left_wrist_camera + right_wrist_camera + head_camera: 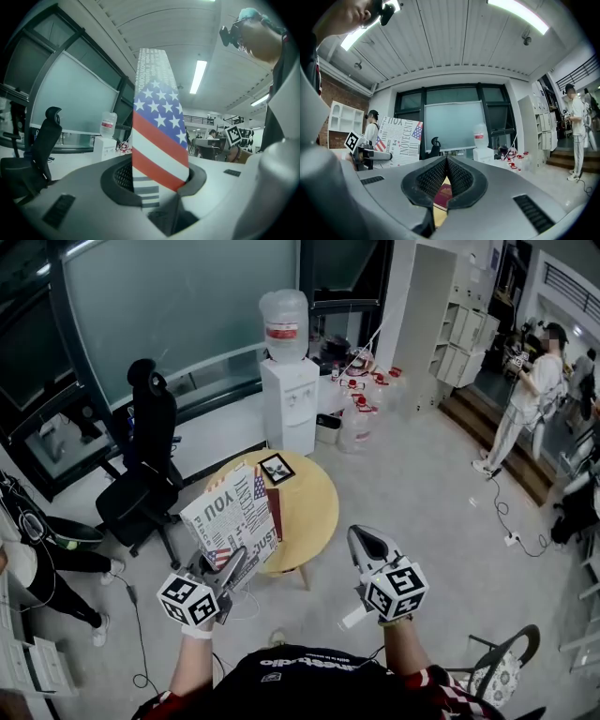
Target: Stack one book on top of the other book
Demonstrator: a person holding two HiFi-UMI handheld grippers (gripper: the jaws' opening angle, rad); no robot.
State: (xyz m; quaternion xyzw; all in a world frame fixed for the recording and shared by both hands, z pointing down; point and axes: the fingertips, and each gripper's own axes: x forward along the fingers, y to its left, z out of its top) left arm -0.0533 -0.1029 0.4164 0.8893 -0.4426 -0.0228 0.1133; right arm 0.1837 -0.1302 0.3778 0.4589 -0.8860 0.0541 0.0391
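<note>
The setting is an open office with a glass wall, a water dispenser (289,399) and a black chair (145,474). A round yellow table (314,507) stands ahead of the operator.

**Red book.** The red book (275,512) lies flat on the table, near a marker card (277,468). In the head view only a strip of it shows. It serves as the base of the stack.

**Flag book.** The flag book (230,517) is off the table, in the air at the table's left side.
- The left gripper (230,568) pinches it at its lower edge, with both pads pressed against the covers.
- The grip is low and on one edge. This probably leaves the rest of the book free to be lowered flat onto the red book.

**Orientation.**
- In the right gripper view the flag book (401,140) stands nearly upright on its lower edge, slightly tilted. Its printed cover faces the operator's right.
- In the left gripper view the cover (157,140) narrows upward from the jaws.
- The long axis appears to run upward, but the wide-angle lens makes this uncertain.
- The book must be turned flat before placement.

**Right gripper.** The right gripper (367,542) holds nothing. Its pads are pressed together at the tips. It points toward the red book (443,194) and is likely kept clear as a spare to steady the stack.
</note>
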